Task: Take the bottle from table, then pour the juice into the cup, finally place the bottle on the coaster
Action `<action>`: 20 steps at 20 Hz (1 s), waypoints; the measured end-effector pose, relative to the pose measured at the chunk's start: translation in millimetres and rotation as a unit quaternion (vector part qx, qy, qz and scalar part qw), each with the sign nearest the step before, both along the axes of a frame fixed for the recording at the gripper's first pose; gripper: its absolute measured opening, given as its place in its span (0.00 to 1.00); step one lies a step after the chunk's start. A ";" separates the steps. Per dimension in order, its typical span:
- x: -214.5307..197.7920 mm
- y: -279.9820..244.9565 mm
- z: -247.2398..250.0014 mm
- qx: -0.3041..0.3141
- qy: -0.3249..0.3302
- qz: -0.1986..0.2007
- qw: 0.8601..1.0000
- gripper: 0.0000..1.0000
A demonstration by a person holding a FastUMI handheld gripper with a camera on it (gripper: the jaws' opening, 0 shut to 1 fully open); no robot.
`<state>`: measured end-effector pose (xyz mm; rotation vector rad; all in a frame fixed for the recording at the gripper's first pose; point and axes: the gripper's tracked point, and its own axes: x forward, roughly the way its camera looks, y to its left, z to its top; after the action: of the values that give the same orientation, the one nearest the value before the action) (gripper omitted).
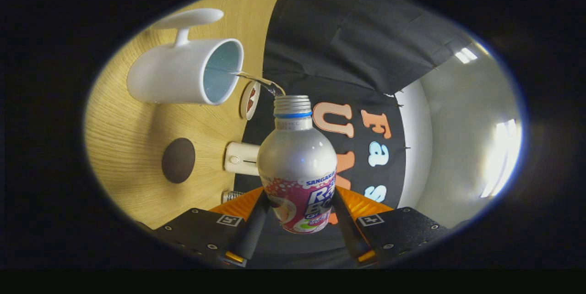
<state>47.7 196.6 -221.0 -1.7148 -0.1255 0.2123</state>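
Your gripper [300, 220] pinches the bottle [297, 166] between both fingers, tipped so a thin stream [256, 79] runs from its open neck into the white cup [185, 72] on the wooden table [123, 138].

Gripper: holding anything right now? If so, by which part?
Yes. The gripper is shut on the bottle, one finger on each side of its lower labelled body. The open neck points at the white cup, liquid streaming in.

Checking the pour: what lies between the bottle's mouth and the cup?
In the gripper view, a stream of liquid bridges bottle mouth and cup.
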 end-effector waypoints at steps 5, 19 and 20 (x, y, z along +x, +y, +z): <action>0.7 0.7 1.0 -0.008 -0.005 0.004 1.000 0.76; 3.7 3.4 4.9 -0.037 -0.017 0.023 0.999 0.76; 5.7 3.3 6.1 -0.042 -0.019 0.025 0.999 0.76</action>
<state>53.3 199.9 -214.9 -1.8005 -0.1903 0.2239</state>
